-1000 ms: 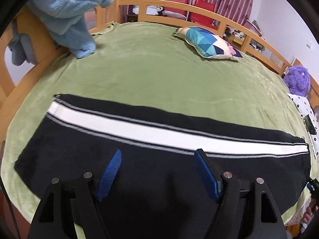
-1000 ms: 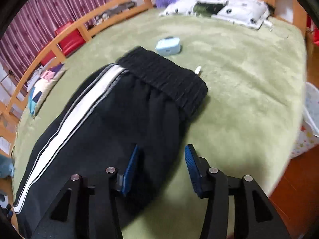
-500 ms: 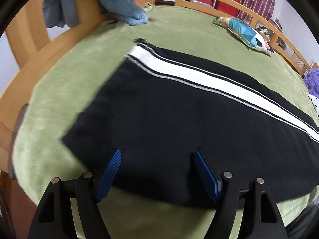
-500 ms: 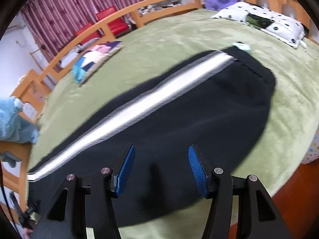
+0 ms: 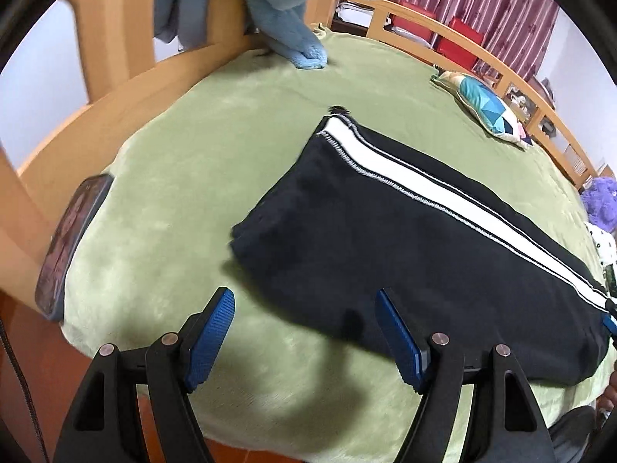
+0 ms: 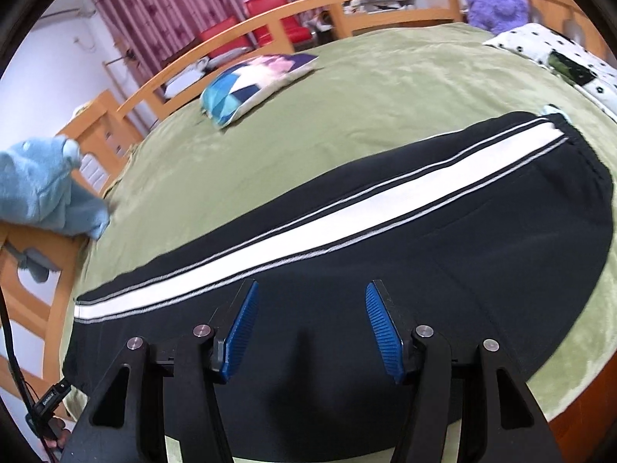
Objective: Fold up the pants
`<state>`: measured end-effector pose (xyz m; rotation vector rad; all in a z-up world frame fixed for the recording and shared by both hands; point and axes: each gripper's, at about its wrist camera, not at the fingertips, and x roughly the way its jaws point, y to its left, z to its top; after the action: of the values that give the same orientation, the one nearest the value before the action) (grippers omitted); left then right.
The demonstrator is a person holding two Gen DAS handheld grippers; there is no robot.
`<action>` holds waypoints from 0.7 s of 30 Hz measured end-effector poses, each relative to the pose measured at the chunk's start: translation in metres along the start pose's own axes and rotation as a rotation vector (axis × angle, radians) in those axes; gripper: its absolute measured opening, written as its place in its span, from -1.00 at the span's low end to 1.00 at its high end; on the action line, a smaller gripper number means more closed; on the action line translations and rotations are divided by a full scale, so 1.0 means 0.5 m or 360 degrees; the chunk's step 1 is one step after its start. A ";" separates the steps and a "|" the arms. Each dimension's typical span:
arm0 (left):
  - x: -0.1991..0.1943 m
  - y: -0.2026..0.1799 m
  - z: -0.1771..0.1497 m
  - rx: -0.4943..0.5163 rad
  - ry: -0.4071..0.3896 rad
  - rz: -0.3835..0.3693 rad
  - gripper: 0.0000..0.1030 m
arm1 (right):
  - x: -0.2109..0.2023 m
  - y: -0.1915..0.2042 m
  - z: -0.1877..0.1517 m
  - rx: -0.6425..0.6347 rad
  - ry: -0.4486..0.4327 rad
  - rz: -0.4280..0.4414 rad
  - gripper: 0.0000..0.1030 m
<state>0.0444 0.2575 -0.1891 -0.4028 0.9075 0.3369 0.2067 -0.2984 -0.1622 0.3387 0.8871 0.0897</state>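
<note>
Pants (image 5: 405, 239) flat along near edge of bed (image 5: 185, 162), legs stacked, white stripe (image 5: 424, 189) toward far side: already halved lengthwise, ready for crosswise fold. Cuff end (image 5: 293, 177) toward foot corner, just ahead of left tool (image 5: 304, 332), spread wide, empty, likely lining up for cuffs. Right tool (image 6: 308, 328) wide too, empty, above mid-leg cloth. Waistband (image 6: 601, 177) toward pillow (image 6: 559, 54) end. Phone (image 5: 73, 231) at foot edge, apart from pants.
</note>
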 end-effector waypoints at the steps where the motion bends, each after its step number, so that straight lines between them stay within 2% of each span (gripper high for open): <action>1: 0.002 0.005 -0.007 -0.0011 0.0004 -0.0004 0.43 | 0.007 0.007 -0.003 -0.0014 0.0006 0.0009 0.10; 4: 0.026 0.029 -0.009 -0.0088 0.0012 -0.0049 0.40 | 0.017 0.013 -0.016 -0.0028 0.0019 0.0046 0.10; 7: 0.062 0.040 0.008 -0.0190 -0.0011 -0.0198 0.40 | 0.024 0.017 -0.020 -0.0068 0.0038 0.0030 0.10; 12: 0.117 0.067 0.032 -0.0372 -0.0052 -0.0299 0.32 | 0.034 0.010 -0.018 0.0006 0.0038 0.0015 0.10; 15: 0.127 0.076 0.043 -0.0454 -0.0101 -0.0304 0.05 | 0.042 0.016 -0.018 0.0012 0.0045 -0.0008 0.10; 17: 0.130 0.083 0.049 -0.0471 -0.0085 -0.0292 -0.52 | 0.045 0.026 -0.021 -0.0022 0.0051 -0.0027 0.10; 19: 0.118 0.082 0.059 -0.0466 -0.0084 -0.0343 -0.60 | 0.047 0.036 -0.024 -0.0056 0.0053 -0.0037 0.10; 21: 0.085 0.056 0.071 -0.0388 -0.0140 -0.0285 -0.62 | 0.044 0.040 -0.025 -0.0073 0.0044 -0.0039 0.10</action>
<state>0.0807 0.3038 -0.2094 -0.6841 0.7402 0.2991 0.2122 -0.2713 -0.1795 0.2840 0.9150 0.0922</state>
